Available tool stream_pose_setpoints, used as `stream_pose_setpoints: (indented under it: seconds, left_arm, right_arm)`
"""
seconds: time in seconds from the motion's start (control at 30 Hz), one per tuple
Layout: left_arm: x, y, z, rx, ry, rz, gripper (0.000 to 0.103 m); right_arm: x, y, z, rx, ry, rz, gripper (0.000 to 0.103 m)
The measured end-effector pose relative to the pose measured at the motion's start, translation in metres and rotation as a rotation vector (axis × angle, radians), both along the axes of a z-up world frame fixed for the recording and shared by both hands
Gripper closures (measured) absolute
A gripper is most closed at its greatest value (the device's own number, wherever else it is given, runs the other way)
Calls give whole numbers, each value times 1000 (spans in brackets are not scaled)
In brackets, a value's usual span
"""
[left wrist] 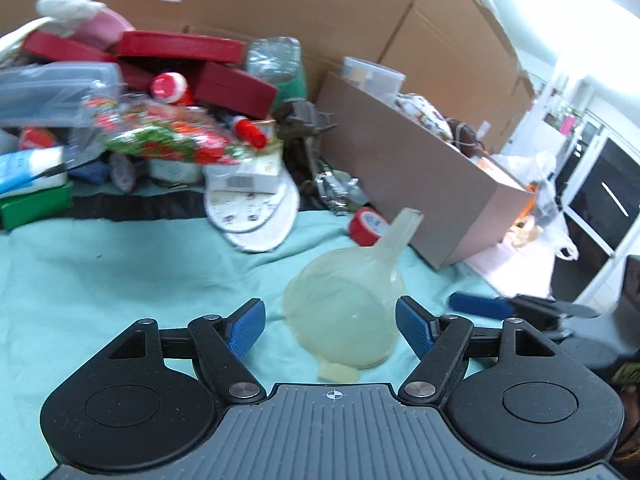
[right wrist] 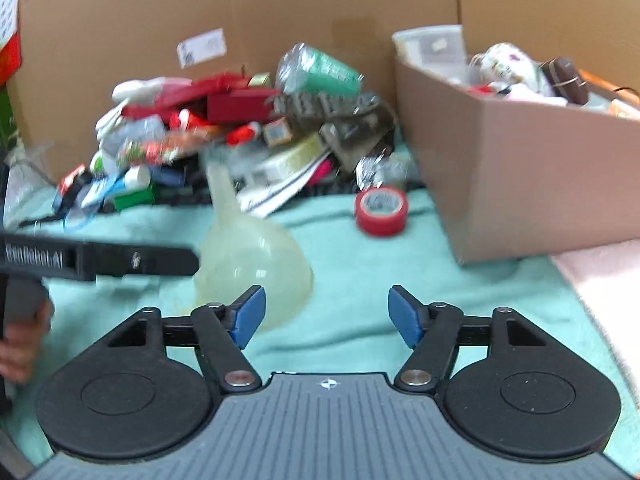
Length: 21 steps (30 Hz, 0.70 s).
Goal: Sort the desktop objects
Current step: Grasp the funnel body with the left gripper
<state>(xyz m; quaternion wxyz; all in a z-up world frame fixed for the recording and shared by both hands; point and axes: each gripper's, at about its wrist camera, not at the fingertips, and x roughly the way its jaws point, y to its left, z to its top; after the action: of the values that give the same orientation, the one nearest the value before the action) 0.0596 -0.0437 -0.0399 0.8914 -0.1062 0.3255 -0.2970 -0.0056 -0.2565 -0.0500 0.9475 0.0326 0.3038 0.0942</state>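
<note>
A pale translucent funnel (left wrist: 352, 304) lies on its side on the teal cloth, spout pointing away. My left gripper (left wrist: 330, 326) is open with the funnel's bowl between its blue pads, toward the right pad. The funnel also shows in the right wrist view (right wrist: 252, 256), in front of my open, empty right gripper (right wrist: 327, 314), by its left pad. The left gripper's black body (right wrist: 100, 260) reaches in from the left beside the funnel. A red tape roll (right wrist: 382, 210) lies further back. A heap of mixed objects (left wrist: 160, 120) sits at the back.
An open brown cardboard box (right wrist: 520, 184) with several items inside stands at the right. A tall cardboard wall (right wrist: 280, 8) closes the back. A pink cloth (right wrist: 600, 280) lies at the far right. The right gripper's blue finger (left wrist: 480, 306) shows at the right of the left wrist view.
</note>
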Motion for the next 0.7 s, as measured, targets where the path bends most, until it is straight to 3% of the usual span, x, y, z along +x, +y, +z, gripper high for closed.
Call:
stream_pose_setpoints:
  seconds: [0.23, 0.43, 0.7]
  left_arm:
    - [15, -24, -1, 33, 2, -51, 14]
    - [34, -35, -11, 98, 45, -88, 10]
    - [37, -42, -13, 145, 5, -114, 9]
  right_arm:
    - [10, 14, -9, 8, -10, 104, 20]
    - [24, 23, -12, 4, -10, 192, 19]
    - [39, 33, -16, -33, 21, 232, 12]
